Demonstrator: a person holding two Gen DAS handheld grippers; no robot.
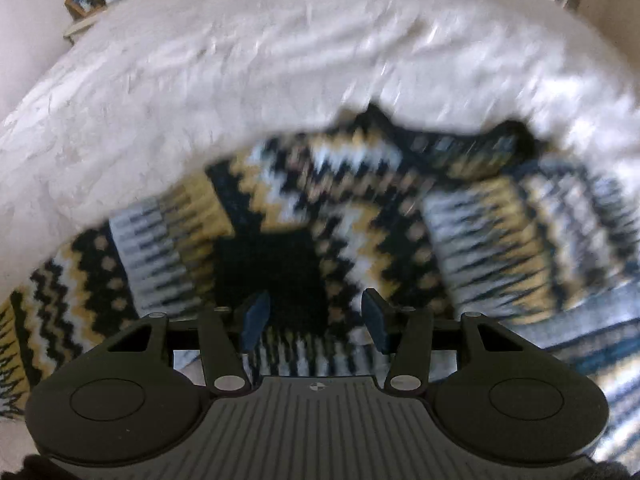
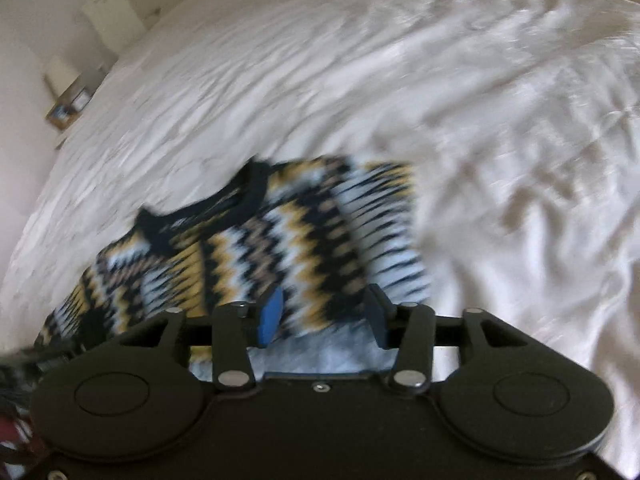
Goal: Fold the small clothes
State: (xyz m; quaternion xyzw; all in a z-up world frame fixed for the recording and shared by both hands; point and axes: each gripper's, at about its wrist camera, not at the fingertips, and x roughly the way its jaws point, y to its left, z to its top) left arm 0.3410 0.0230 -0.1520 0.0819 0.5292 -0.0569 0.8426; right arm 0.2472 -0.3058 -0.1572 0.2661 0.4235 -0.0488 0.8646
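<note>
A small knitted sweater (image 1: 344, 208) with black, yellow and white zigzag bands lies on a white bed. Its dark neckline (image 1: 472, 140) points away from me, and a sleeve is folded over the right side. My left gripper (image 1: 316, 320) is open and hovers just above the sweater's middle, holding nothing. In the right wrist view the same sweater (image 2: 256, 248) lies left of centre with its neckline (image 2: 216, 204) at the far left. My right gripper (image 2: 324, 316) is open above the sweater's near right part, holding nothing. Both views are blurred.
The white wrinkled bedcover (image 2: 500, 160) spreads wide beyond and right of the sweater. A bedside table with a framed picture (image 1: 82, 2) stands at the far left, also in the right wrist view (image 2: 66, 108). A white headboard (image 2: 116, 8) is at the back.
</note>
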